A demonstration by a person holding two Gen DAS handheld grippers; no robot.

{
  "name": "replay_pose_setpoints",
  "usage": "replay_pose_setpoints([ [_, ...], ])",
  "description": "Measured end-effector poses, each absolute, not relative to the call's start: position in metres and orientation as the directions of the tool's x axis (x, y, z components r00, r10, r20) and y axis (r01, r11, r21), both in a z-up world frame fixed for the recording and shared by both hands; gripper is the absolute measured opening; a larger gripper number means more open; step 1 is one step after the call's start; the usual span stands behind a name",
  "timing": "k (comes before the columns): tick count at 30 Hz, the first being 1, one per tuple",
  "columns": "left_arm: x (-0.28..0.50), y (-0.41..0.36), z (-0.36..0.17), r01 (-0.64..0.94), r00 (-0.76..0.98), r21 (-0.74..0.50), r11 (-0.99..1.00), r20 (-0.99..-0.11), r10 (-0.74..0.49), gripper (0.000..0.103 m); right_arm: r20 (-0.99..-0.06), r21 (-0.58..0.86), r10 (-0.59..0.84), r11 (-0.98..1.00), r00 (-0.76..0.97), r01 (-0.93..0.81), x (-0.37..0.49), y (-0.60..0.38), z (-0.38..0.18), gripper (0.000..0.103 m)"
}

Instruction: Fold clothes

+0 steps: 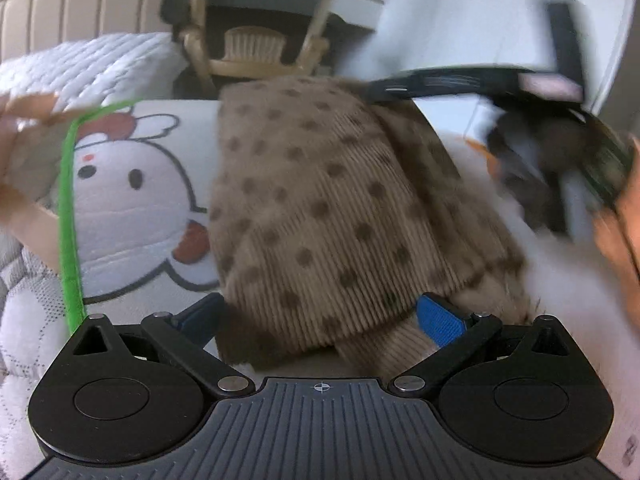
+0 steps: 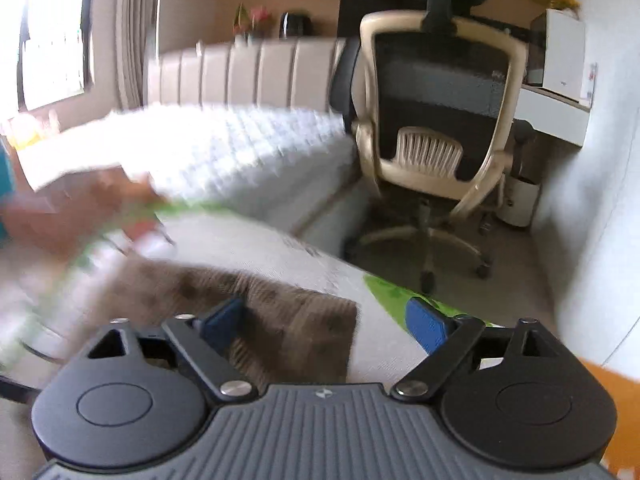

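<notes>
On the cartoon blanket (image 1: 132, 208) lies the folded spotted garment (image 1: 320, 216); left gripper (image 1: 320, 316) spread around its near edge; right gripper (image 2: 328, 320) likewise agape.

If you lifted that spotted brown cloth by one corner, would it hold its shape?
Probably not. The spotted brown cloth already lies folded over itself with sagging edges, so it likely droops. Its ribbed, fuzzy-looking surface suggests it grips rather than slips, and seems light.

Both wrist cams low, close over bed; share spotted garment (image 1: 320, 208), office chair (image 2: 436, 120).
</notes>
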State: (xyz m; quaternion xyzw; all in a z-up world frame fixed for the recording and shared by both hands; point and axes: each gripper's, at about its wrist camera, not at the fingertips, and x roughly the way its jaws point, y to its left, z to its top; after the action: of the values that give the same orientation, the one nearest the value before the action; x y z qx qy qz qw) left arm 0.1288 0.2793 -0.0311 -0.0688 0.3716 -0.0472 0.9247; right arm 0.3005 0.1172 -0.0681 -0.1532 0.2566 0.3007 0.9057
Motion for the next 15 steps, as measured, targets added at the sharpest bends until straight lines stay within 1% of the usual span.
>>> replay_pose_setpoints([
  [1, 0.126, 0.274, -0.031, 0.046, 0.711, -0.147, 0.988, -0.69, -0.136, 0.103, -0.554, -0.147, 0.453, 0.772, 0.698, -0.618, 0.306, 0.122, -0.078, 0.099],
  [2, 0.123, 0.269, -0.031, 0.062, 0.705, -0.129, 0.99, -0.696, -0.135, 0.103, -0.554, -0.119, 0.464, 0.778, 0.692, -0.617, 0.31, 0.119, -0.08, 0.101],
  [5, 0.116, 0.255, -0.028, 0.133, 0.669, -0.098, 0.986, -0.725, -0.162, 0.103, -0.54, -0.023, 0.489, 0.805, 0.685, -0.593, 0.314, 0.1, -0.073, 0.1],
  [6, 0.112, 0.255, -0.024, 0.155, 0.667, -0.109, 0.982, -0.721, -0.186, 0.103, -0.526, -0.019, 0.494, 0.807, 0.692, -0.591, 0.308, 0.09, -0.067, 0.099],
  [8, 0.106, 0.26, -0.012, 0.177, 0.688, -0.16, 0.971, -0.686, -0.238, 0.103, -0.499, -0.036, 0.512, 0.793, 0.699, -0.608, 0.288, 0.071, -0.057, 0.098],
  [10, 0.108, 0.27, 0.004, 0.182, 0.73, -0.223, 0.958, -0.623, -0.283, 0.103, -0.477, -0.074, 0.541, 0.761, 0.693, -0.645, 0.264, 0.053, -0.048, 0.098],
  [13, 0.131, 0.285, 0.027, 0.159, 0.807, -0.282, 0.946, -0.515, -0.289, 0.103, -0.482, -0.116, 0.589, 0.69, 0.648, -0.714, 0.22, 0.039, -0.049, 0.098],
  [15, 0.161, 0.296, 0.034, 0.116, 0.837, -0.314, 0.942, -0.48, -0.263, 0.103, -0.49, -0.099, 0.634, 0.641, 0.598, -0.761, 0.2, 0.034, -0.05, 0.098],
])
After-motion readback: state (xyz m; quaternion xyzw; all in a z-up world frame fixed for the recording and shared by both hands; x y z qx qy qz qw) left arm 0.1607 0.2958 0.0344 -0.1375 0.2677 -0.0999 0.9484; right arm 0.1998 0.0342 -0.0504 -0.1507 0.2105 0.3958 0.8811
